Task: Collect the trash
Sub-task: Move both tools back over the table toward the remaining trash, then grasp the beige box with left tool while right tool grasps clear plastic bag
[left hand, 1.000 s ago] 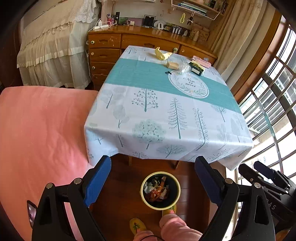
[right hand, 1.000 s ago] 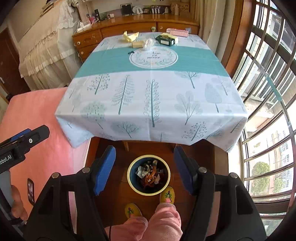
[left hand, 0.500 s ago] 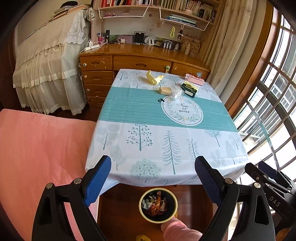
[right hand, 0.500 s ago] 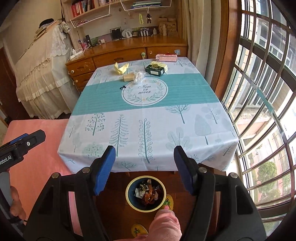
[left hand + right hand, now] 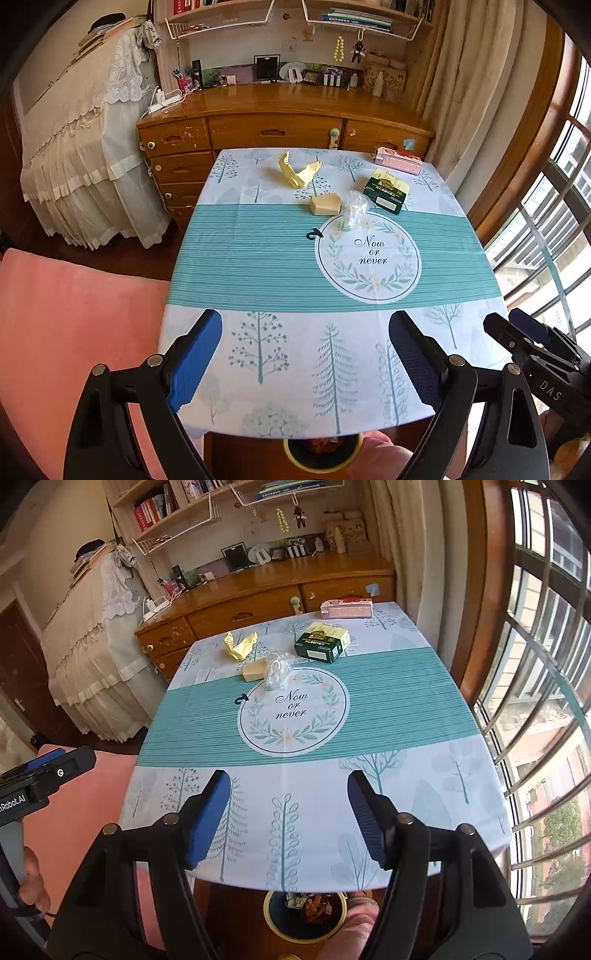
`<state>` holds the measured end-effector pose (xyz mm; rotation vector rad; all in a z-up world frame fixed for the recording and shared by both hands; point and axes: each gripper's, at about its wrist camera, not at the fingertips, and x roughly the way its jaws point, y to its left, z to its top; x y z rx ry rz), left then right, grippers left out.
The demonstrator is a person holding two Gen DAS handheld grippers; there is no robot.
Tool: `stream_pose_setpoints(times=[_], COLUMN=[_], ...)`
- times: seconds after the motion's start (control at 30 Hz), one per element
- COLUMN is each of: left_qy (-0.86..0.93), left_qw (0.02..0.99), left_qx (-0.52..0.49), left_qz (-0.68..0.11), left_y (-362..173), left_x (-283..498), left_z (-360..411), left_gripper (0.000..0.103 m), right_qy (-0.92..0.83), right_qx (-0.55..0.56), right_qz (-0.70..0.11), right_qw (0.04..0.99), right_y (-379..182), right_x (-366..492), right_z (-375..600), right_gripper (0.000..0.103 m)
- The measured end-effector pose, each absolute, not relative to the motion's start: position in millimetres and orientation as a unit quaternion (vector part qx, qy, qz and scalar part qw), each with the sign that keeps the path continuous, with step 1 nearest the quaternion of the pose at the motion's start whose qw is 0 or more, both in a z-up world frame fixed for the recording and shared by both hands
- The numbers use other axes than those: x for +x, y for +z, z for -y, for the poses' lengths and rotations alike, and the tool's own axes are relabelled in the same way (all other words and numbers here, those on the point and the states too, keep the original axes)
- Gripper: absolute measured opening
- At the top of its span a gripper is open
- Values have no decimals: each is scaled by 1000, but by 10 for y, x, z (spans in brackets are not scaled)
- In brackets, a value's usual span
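Note:
Trash lies at the far end of the table [image 5: 258,266]: a crumpled yellow paper [image 5: 297,172] [image 5: 239,646], a tan block [image 5: 325,204] [image 5: 254,670], a clear plastic wrapper [image 5: 354,208] [image 5: 277,668], a green box [image 5: 386,190] [image 5: 322,642] and a pink pack [image 5: 398,160] [image 5: 345,608]. A small black scrap [image 5: 314,234] [image 5: 241,699] lies mid-table. The yellow-rimmed bin [image 5: 304,910] [image 5: 321,448] with trash stands on the floor under the near edge. My left gripper [image 5: 304,363] and right gripper [image 5: 288,818] are open and empty above the near edge.
A wooden dresser [image 5: 273,129] stands behind the table, a lace-covered piece of furniture [image 5: 85,147] to its left. A pink cushion [image 5: 66,325] lies left of the table. Barred windows [image 5: 535,701] run along the right. A pink-sleeved leg [image 5: 354,923] is beside the bin.
Both grippers have tilted up and moved forward from over the bin toward the table. The bin has slid to the bottom edge of both views. Both jaws stay open.

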<state>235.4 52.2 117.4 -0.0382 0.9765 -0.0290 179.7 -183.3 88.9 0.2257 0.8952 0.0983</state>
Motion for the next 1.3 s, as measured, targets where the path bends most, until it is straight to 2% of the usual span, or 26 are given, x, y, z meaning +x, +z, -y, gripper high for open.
stream_pose_setpoints(times=[0.27,0.37,0.4,0.43,0.63,0.9,0.97,1.1,1.13,1.3], left_qy=[36,53,60,67,90,75,64,38,31,2], left_qw=[854,836,831,826,812,803,802,796,794,782], left_qx=[10,-4,-7,-10,-13,3,7,17,21,45], left_qz=[-519,-546,-553,-560,-577,-591,-594,-604,-606,-622], left_y=[646,353,276,211,18,-77,-116,-221,-255,-495], left_x=[3812,4191,4280,4375,4660,4877,4978,5224,5300,5714], left_z=[-159,-221,-253,-278,-406,-300,-238,-102,-67,81], left_gripper=[92,85,79,79,79,79,79,79,79,79], right_qy=[117,148,157,167,190,167,167,189,190,191], right_qx=[108,102,104,105,119,96,92,94,97,124], right_qz=[-471,-486,-490,-497,-535,-576,-573,-558,-556,-555], right_qw=[868,856,851,845,814,794,797,803,803,800], right_y=[605,449,391,312,-252,-861,-947,-984,-983,-976], right_x=[3311,3898,4036,4226,5038,5633,5696,5691,5677,5577], right_z=[2107,2069,2014,1984,1663,1337,1337,1422,1466,1763], right_gripper=[63,63,63,63,63,63,52,46,37,34])
